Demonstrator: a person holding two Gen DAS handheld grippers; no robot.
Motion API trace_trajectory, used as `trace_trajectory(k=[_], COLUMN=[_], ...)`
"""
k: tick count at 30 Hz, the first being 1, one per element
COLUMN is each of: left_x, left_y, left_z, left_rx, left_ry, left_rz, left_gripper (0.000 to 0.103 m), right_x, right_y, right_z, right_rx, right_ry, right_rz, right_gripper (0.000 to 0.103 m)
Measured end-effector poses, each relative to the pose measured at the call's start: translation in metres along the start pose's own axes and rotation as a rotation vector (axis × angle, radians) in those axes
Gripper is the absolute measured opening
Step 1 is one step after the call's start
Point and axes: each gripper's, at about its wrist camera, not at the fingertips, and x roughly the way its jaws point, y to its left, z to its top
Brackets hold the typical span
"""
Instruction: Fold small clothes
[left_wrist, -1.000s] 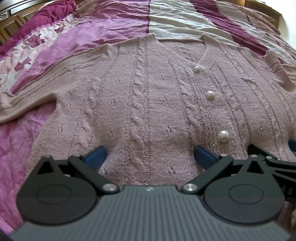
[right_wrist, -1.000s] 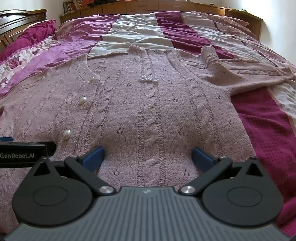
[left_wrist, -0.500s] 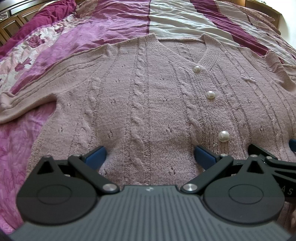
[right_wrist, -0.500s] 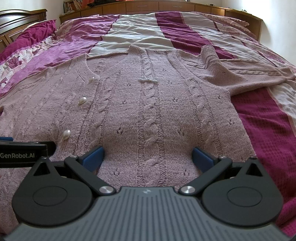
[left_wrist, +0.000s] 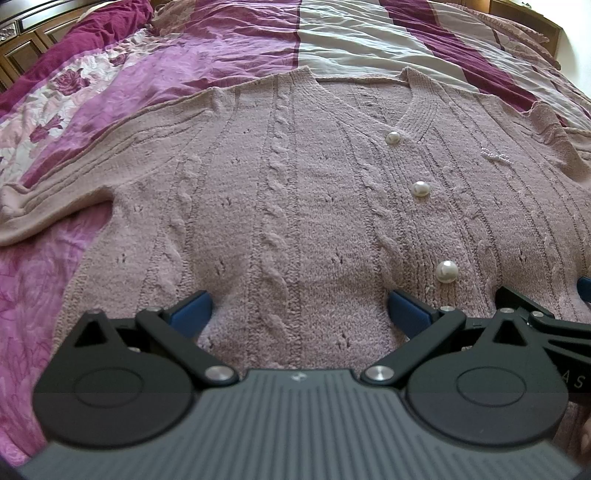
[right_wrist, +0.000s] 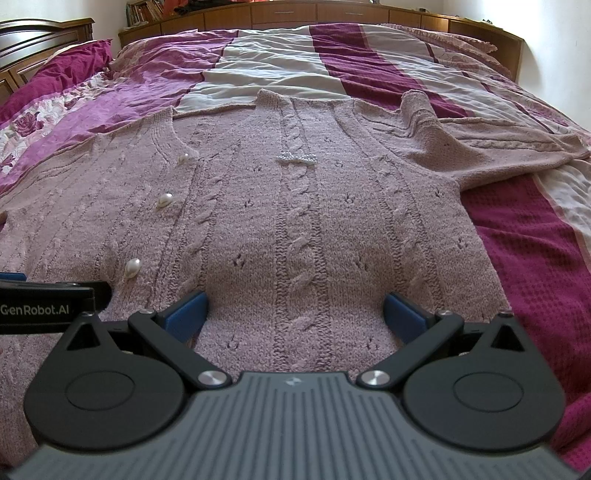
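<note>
A dusty-pink cable-knit cardigan (left_wrist: 295, 192) with pearl buttons (left_wrist: 447, 271) lies flat, front up, on the bed. Its left sleeve (left_wrist: 55, 199) stretches out to the left; its right sleeve (right_wrist: 517, 147) is bunched at the right. My left gripper (left_wrist: 299, 310) stands open over the hem on the cardigan's left half, blue pads wide apart, nothing between them. My right gripper (right_wrist: 295, 310) is open too, over the hem on the right half (right_wrist: 295, 221). Each gripper's side shows at the edge of the other's view.
The bed carries a striped bedspread (right_wrist: 280, 66) in magenta, grey and maroon, with a floral panel (left_wrist: 55, 96) at the left. A wooden headboard (right_wrist: 44, 33) stands at the left and wooden cabinets (right_wrist: 332, 11) run along the far side.
</note>
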Motion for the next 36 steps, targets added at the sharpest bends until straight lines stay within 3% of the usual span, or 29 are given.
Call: trace_trajectory(k=[36], left_x=[-0.0003], left_y=[-0.002], left_z=[0.0002], left_rx=[0.003], left_ry=[0.004], left_rz=[0.003], left_gripper=[0.103], right_x=[0.0002], right_y=[0.0005], right_z=[0.0017], right_rx=[-0.003], right_ry=[0.013], right_rz=[-0.002], right_gripper=[0.103])
